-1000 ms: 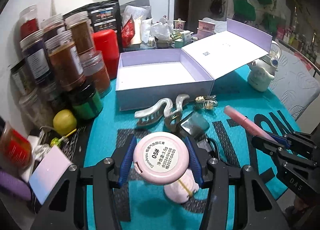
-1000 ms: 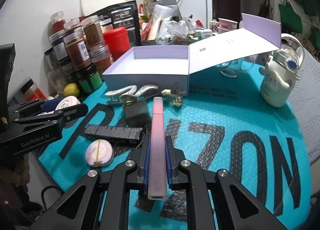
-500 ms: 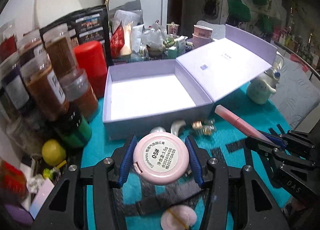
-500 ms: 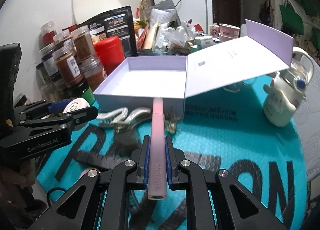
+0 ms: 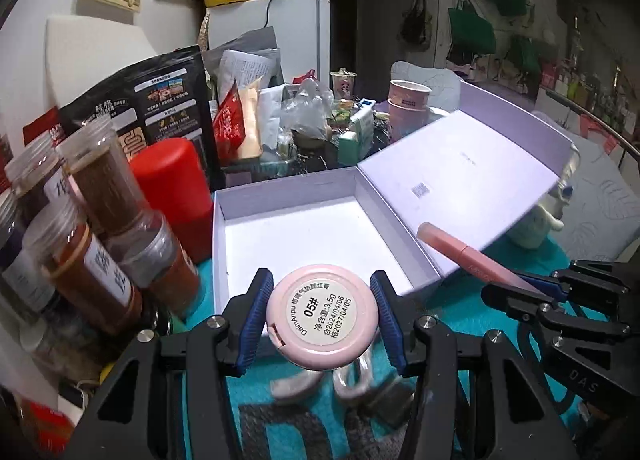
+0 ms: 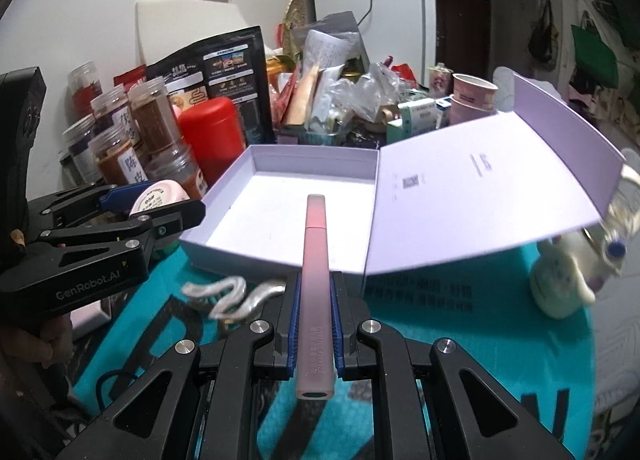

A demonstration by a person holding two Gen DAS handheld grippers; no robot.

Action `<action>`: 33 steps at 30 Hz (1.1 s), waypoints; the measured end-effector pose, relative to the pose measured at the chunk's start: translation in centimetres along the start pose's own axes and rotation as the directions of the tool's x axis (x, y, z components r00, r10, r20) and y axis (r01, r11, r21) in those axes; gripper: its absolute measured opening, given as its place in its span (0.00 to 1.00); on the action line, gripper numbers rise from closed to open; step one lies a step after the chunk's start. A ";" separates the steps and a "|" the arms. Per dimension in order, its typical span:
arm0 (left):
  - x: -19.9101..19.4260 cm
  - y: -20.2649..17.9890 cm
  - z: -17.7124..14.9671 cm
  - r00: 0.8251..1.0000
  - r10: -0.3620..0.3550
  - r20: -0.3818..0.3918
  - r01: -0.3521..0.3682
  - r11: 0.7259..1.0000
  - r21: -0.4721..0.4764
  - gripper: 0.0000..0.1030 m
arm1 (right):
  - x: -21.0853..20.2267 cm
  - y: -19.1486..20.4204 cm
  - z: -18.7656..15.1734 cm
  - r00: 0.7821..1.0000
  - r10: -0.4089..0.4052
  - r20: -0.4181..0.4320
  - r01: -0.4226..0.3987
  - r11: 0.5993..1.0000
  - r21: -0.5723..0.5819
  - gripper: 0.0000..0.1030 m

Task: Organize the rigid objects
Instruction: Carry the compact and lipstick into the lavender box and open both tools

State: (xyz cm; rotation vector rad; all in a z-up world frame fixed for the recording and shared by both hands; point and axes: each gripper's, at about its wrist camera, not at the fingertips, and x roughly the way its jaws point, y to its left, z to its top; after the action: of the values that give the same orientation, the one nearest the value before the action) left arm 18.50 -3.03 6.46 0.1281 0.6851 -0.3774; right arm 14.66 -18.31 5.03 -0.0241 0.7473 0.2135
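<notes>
An open lilac box [image 5: 218, 256] [image 6: 280, 166] with a white floor and nothing in it stands on the teal mat, its lid [image 5: 472, 176] [image 6: 480, 196] folded out to the right. My left gripper [image 5: 322, 314] [image 6: 156, 206] is shut on a round pink compact [image 5: 322, 316] [image 6: 158, 194] at the box's near wall. My right gripper [image 6: 314, 302] [image 5: 536, 284] is shut on a long pink tube [image 6: 316, 280] [image 5: 468, 254], whose tip reaches over the box's near right edge. Silver hair clips [image 6: 228, 294] [image 5: 360, 376] lie on the mat below both grippers.
Spice jars [image 5: 92, 244] and a red canister [image 5: 172, 196] crowd the box's left side. Packets, small boxes and pink cups [image 5: 408, 108] stand behind it. A white cartoon bottle [image 6: 568, 280] sits at the right under the lid. A hand [image 6: 36, 344] holds the left gripper.
Both grippers rose and moved forward from the mat's middle to the box's near edge, still holding the compact and the tube. The hair clips now lie beneath them.
</notes>
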 end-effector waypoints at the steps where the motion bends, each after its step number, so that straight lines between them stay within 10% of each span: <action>1: 0.2 0.2 0.4 1.000 0.014 0.008 -0.014 1.000 0.003 0.49 | 0.2 -0.1 0.3 1.000 0.002 -0.001 -0.002 1.000 -0.005 0.13; 18: 7.6 3.1 4.3 0.999 0.008 -0.048 -0.008 1.000 0.015 0.49 | 7.7 -0.8 6.0 0.992 0.109 -0.059 -0.109 0.994 -0.007 0.13; 33: 14.6 3.9 5.8 0.993 0.047 -0.110 -0.045 0.999 0.020 0.49 | 13.3 -2.0 9.0 0.995 0.040 -0.093 -0.042 0.999 -0.018 0.13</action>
State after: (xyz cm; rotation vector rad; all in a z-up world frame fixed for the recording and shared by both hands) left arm 33.79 -5.11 1.60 0.1821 0.7871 -0.3340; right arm 30.57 -16.97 2.51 -0.0376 0.8389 0.2606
